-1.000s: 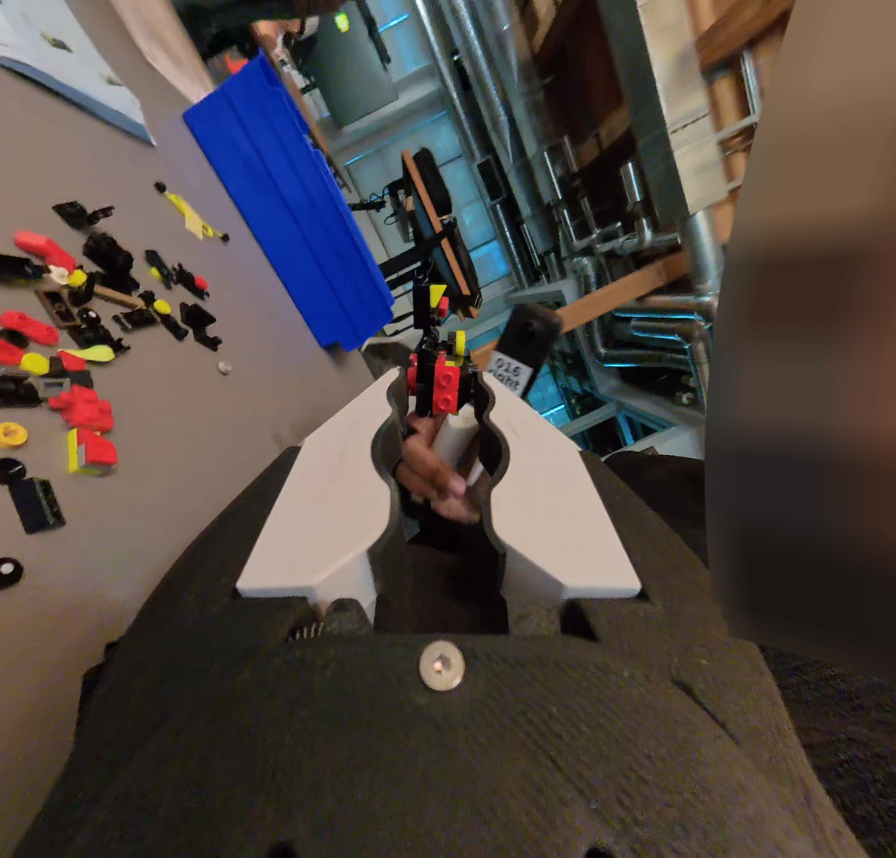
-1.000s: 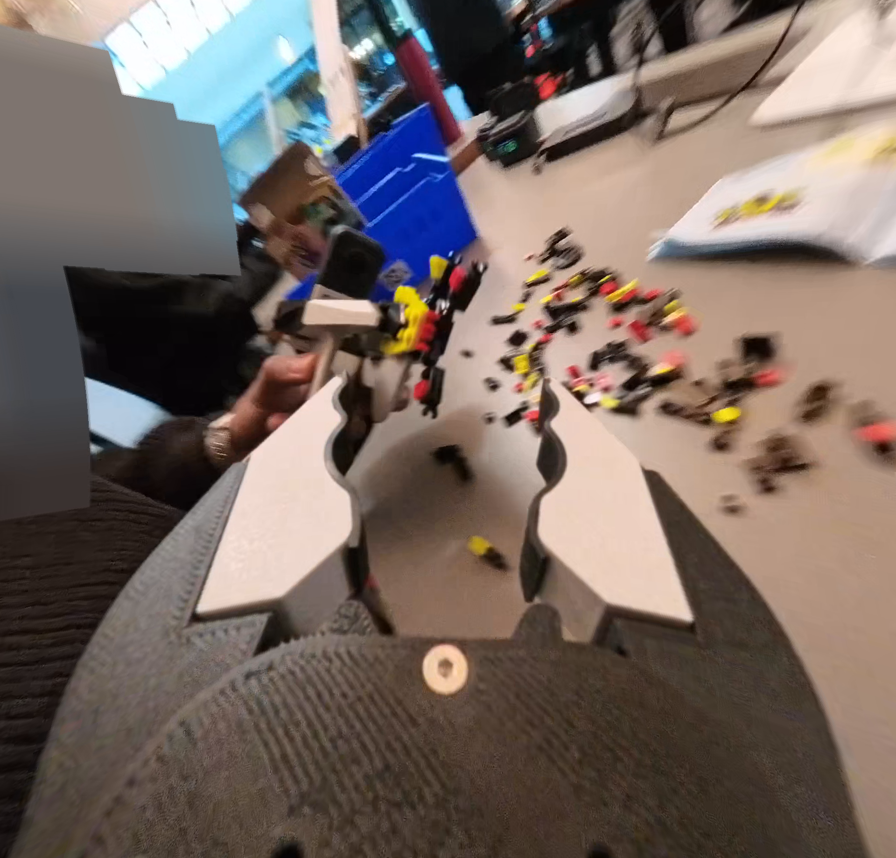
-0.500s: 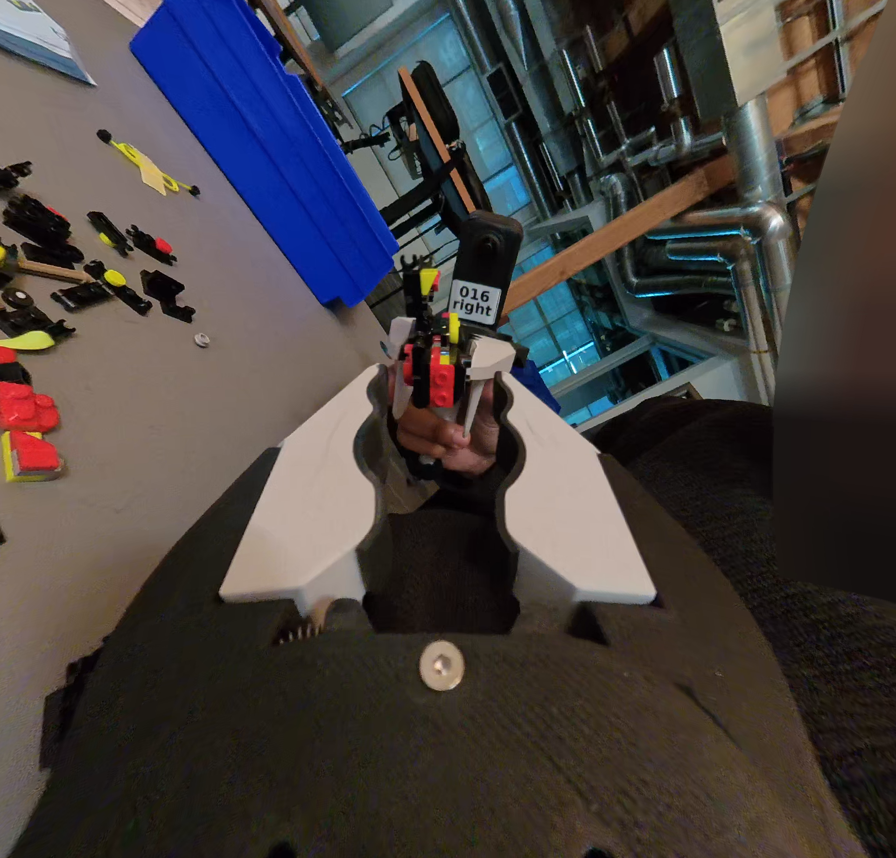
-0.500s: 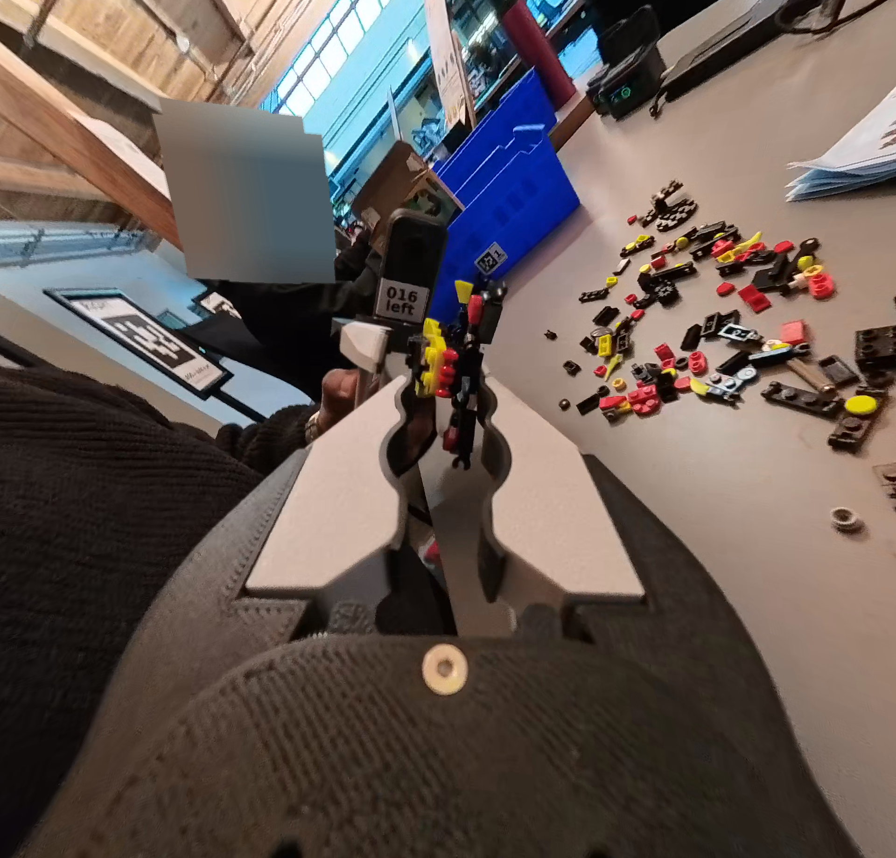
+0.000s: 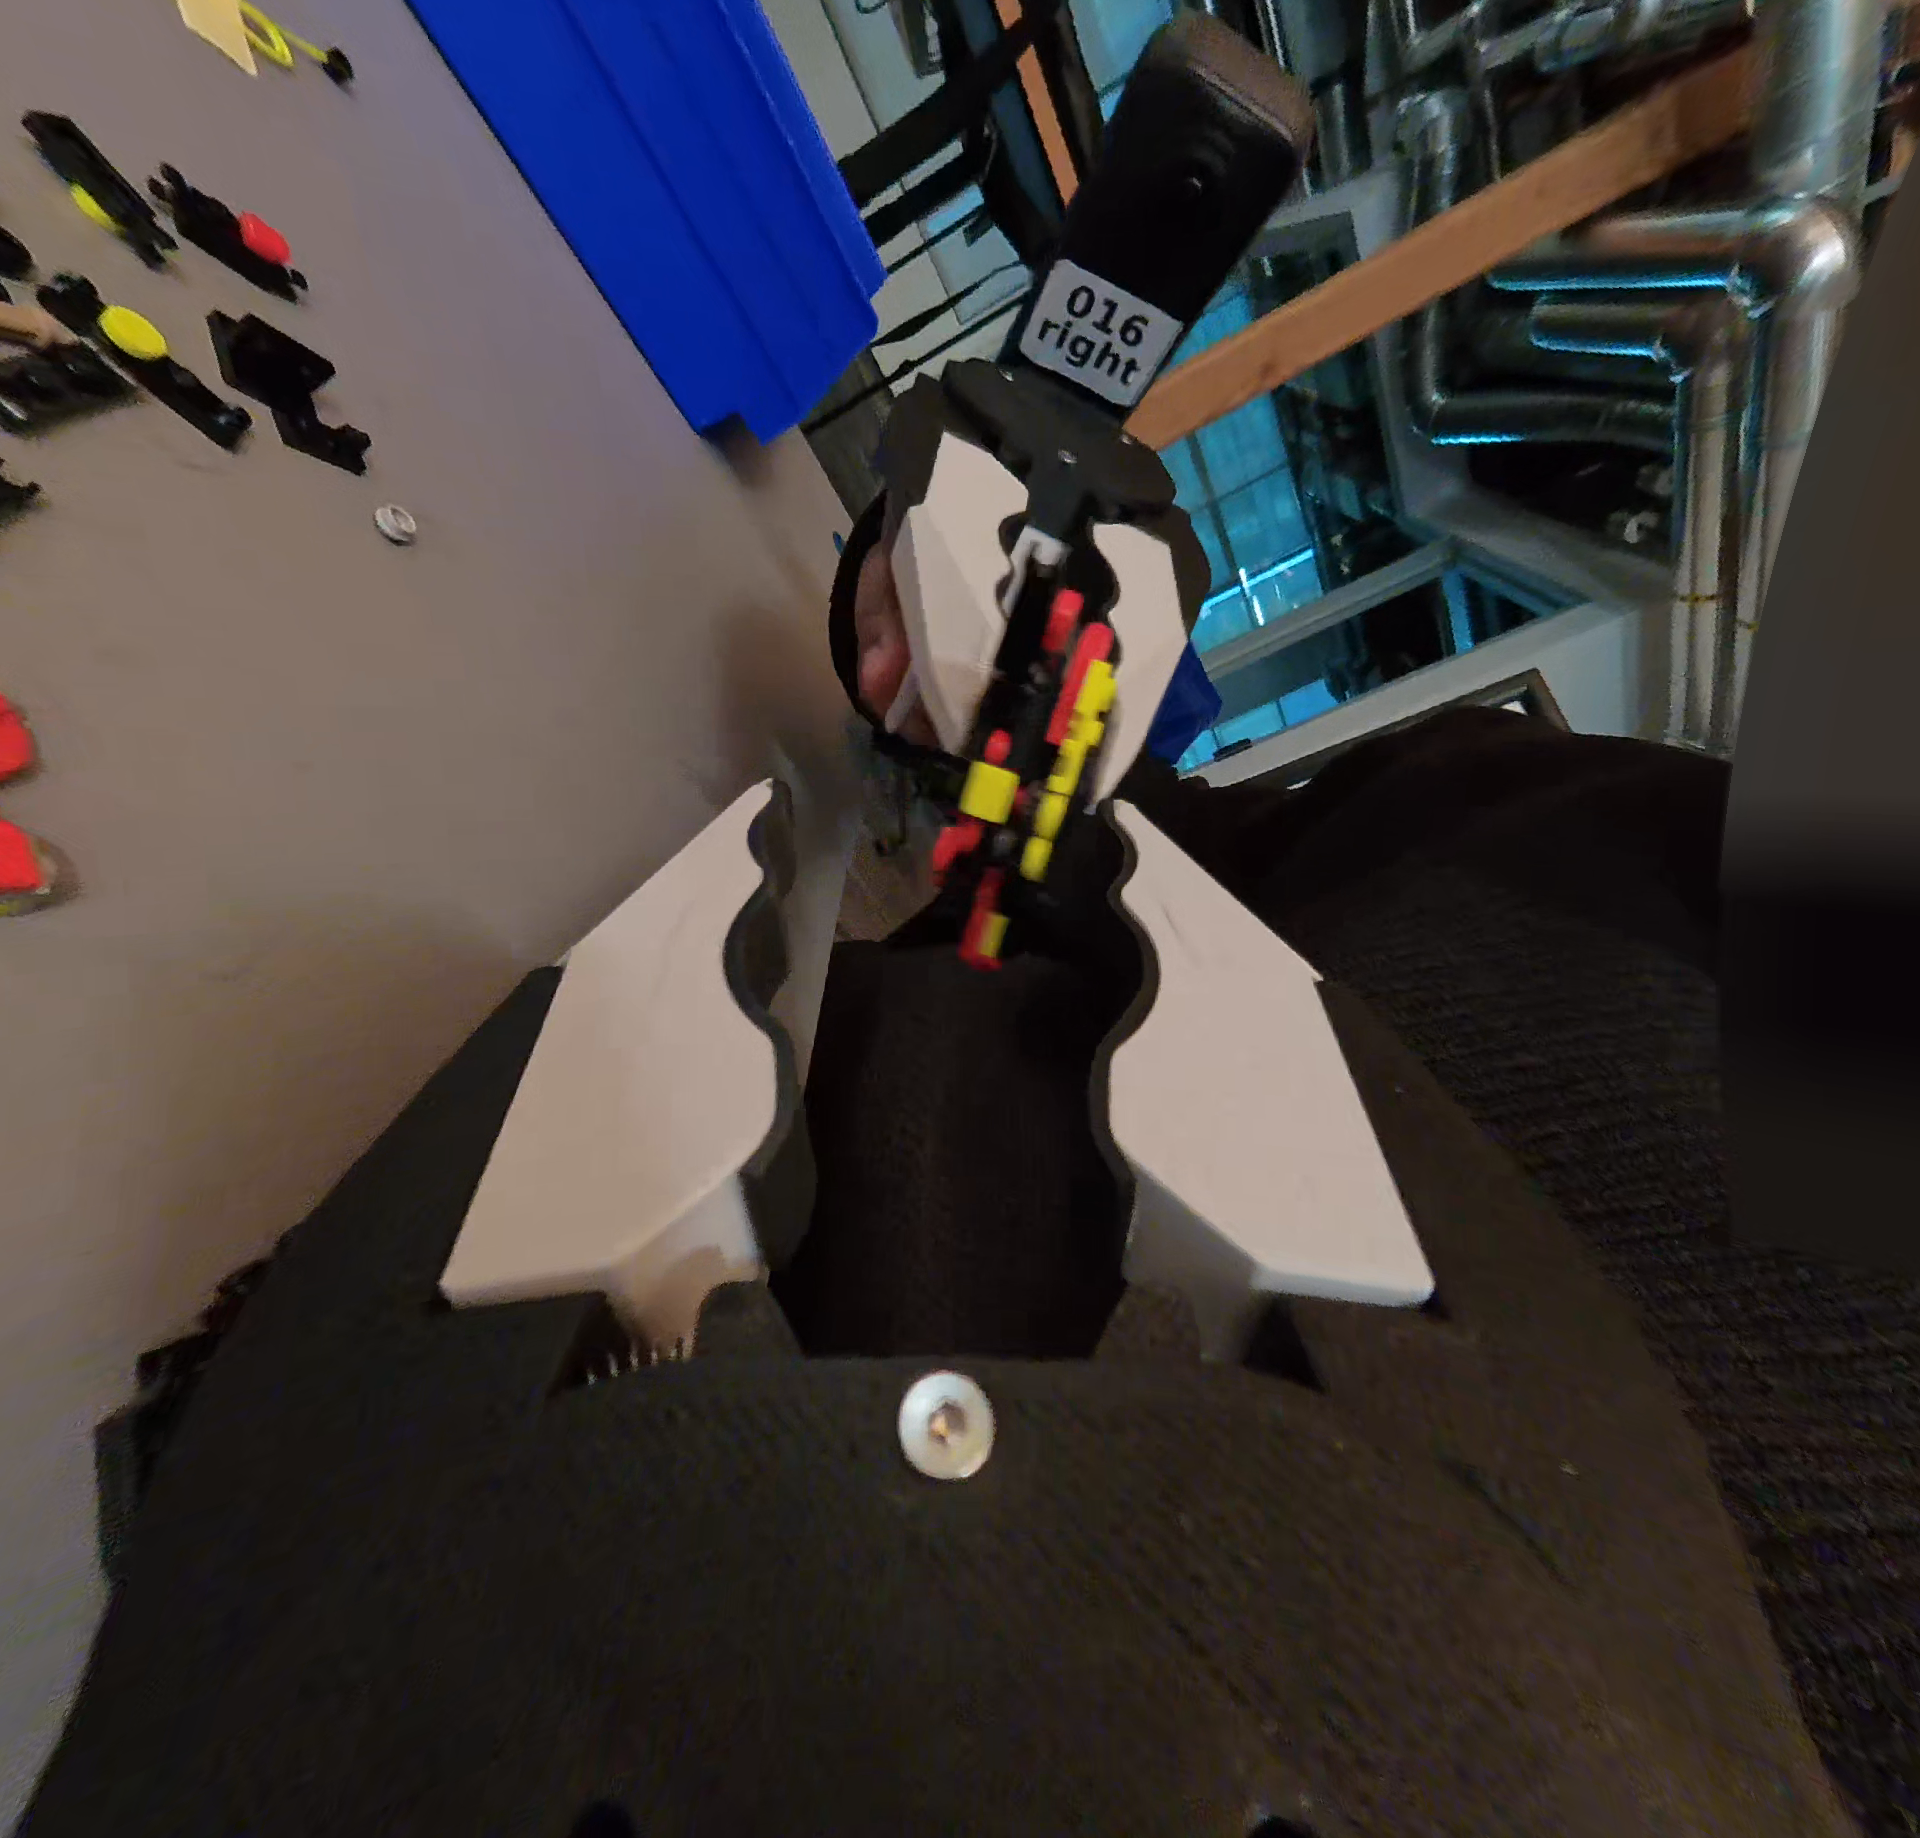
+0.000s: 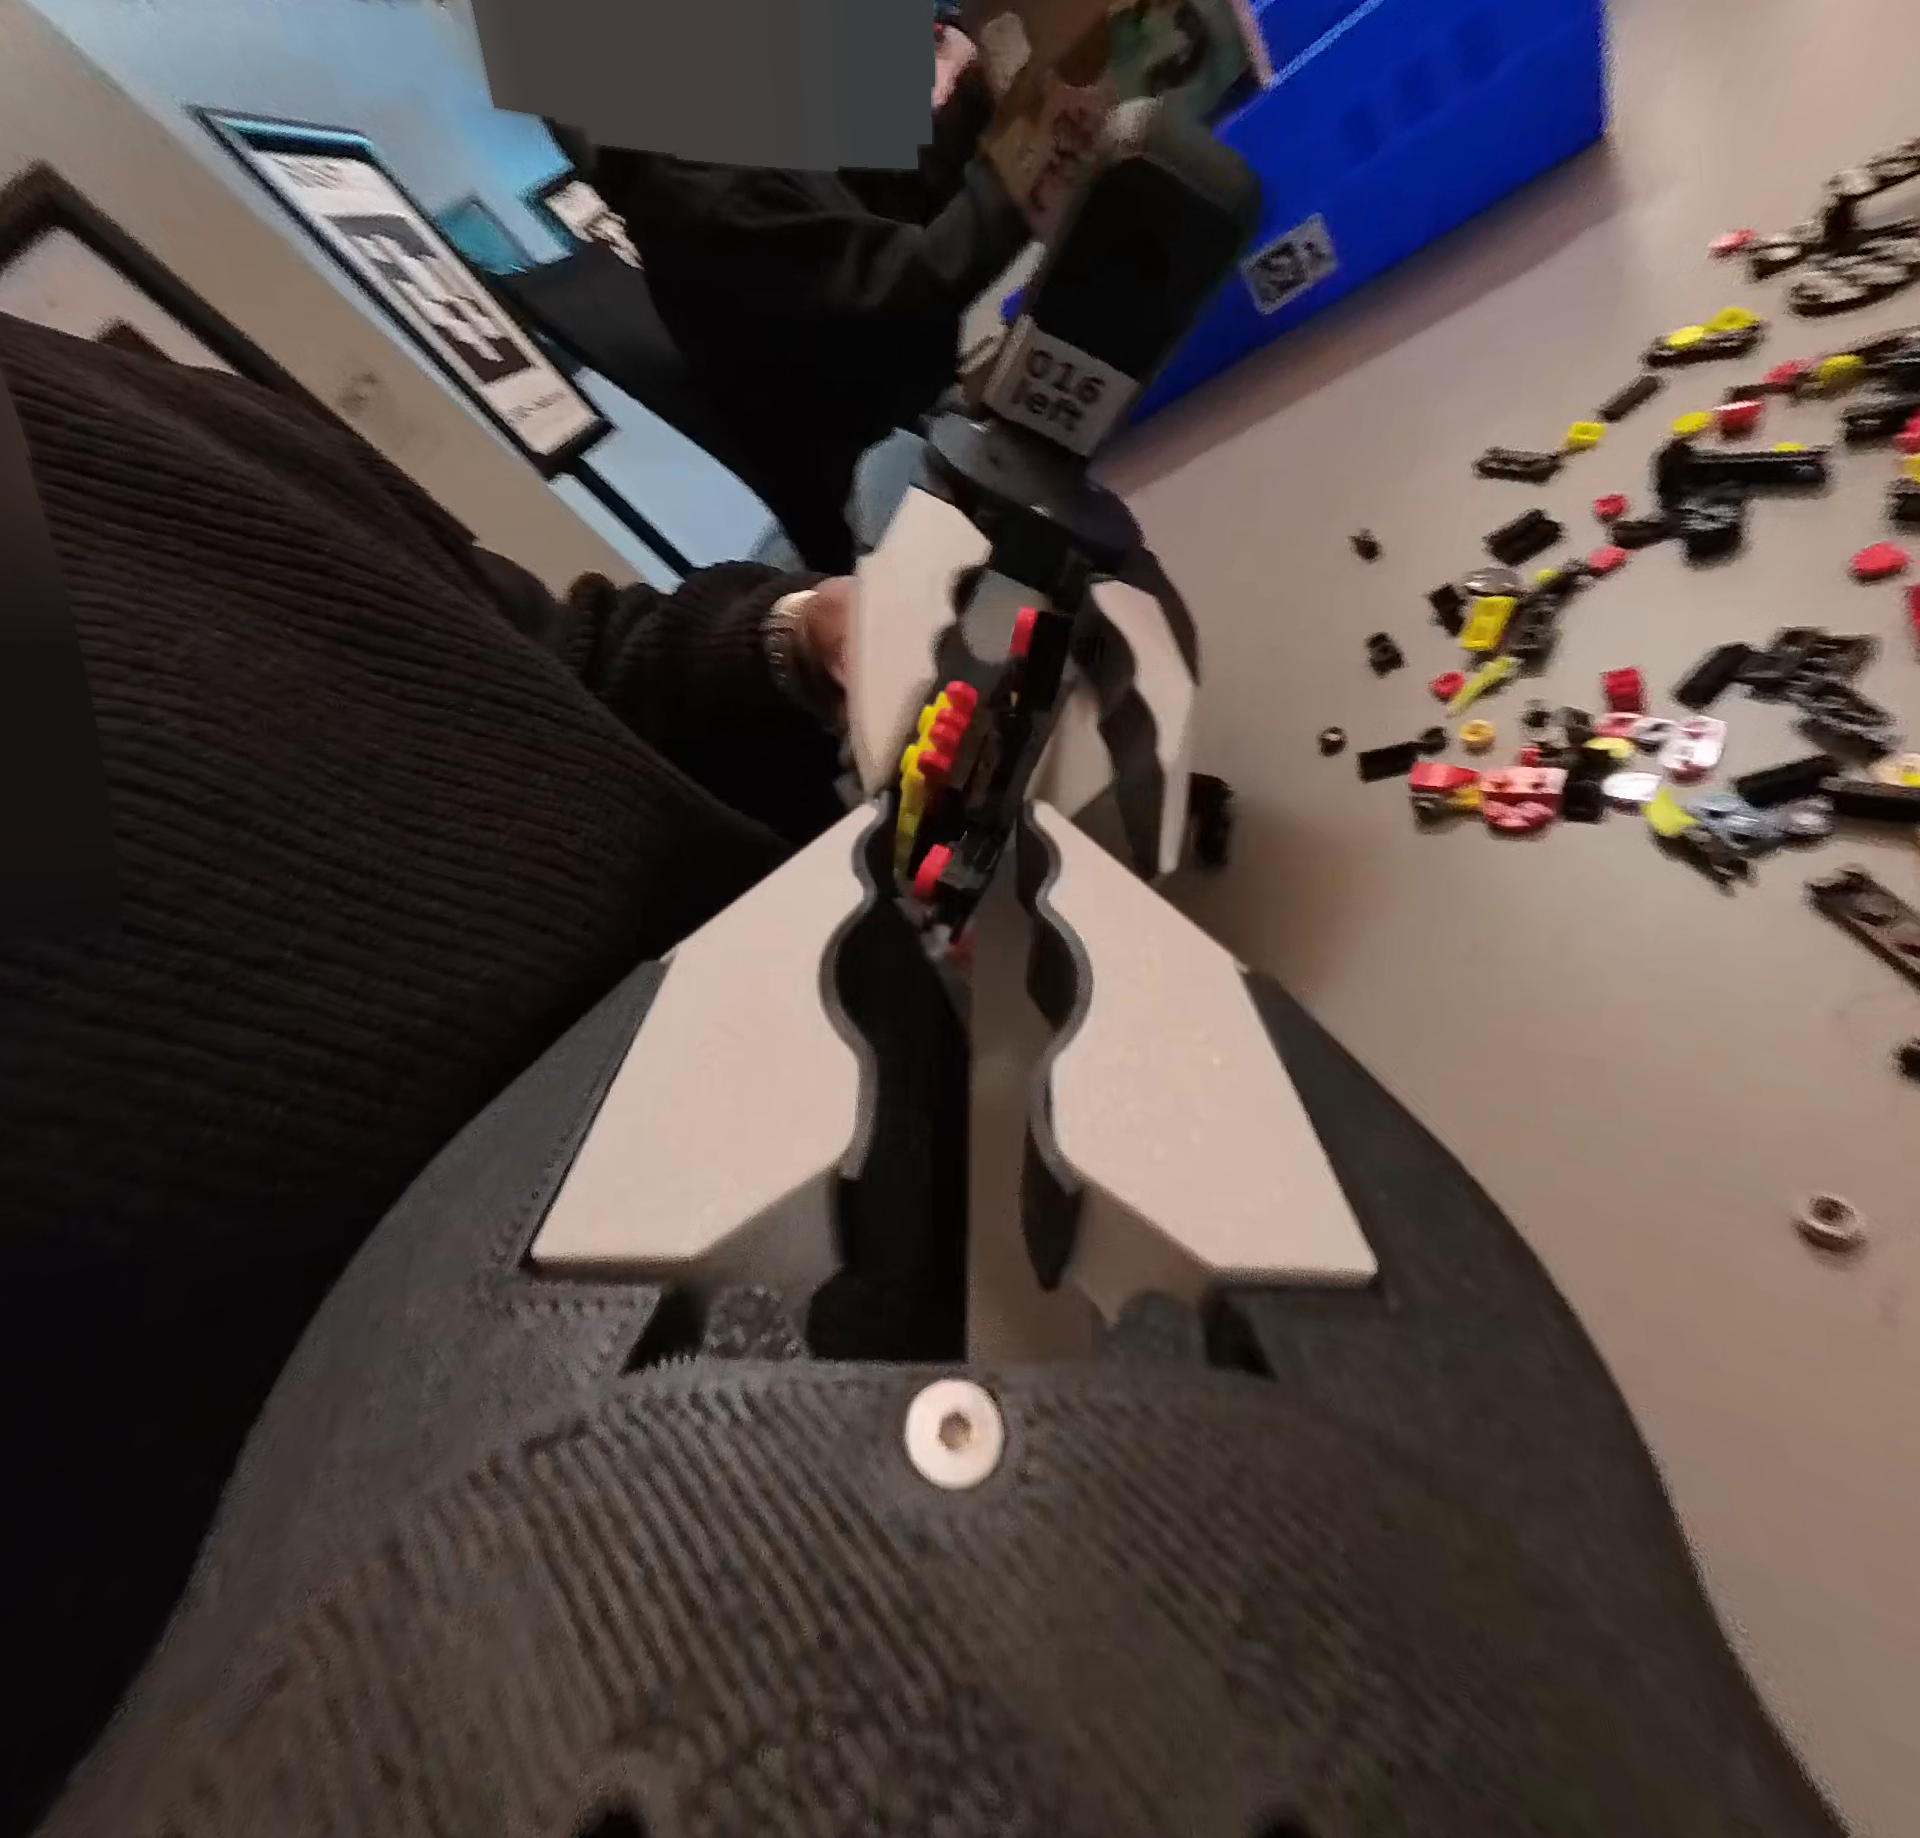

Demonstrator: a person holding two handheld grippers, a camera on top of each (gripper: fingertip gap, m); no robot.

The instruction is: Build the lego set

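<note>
Nearest in the left wrist view, the left gripper [image 5: 945, 801] has its jaws spread wide. The lower end of the lego assembly [image 5: 1039, 749] hangs in the gap between them, and I cannot see either pad bearing on it. In the right wrist view the right gripper [image 6: 954, 812] has its jaws drawn close, pinching the same assembly at their tips. The build is therefore in the air between the two grippers, above the near edge of the desk [image 6: 1455, 1009], and seems to be carried by the right one alone.

The assembly is a thin, long stack of black, red and yellow parts. It is likely very light, and stiff along its length but weak at the stud joints. A sideways squeeze or twist could pop a small piece off. The smooth plastic could also slide between hard pads. The safer hold is probably across the thicker black core, on flat faces, away from the little red and yellow studs that stick out.

Farther off, loose pieces [image 6: 1558, 770] lie scattered on the desk. Beyond them, a blue bin [image 6: 1403, 126] stands at the back.
</note>
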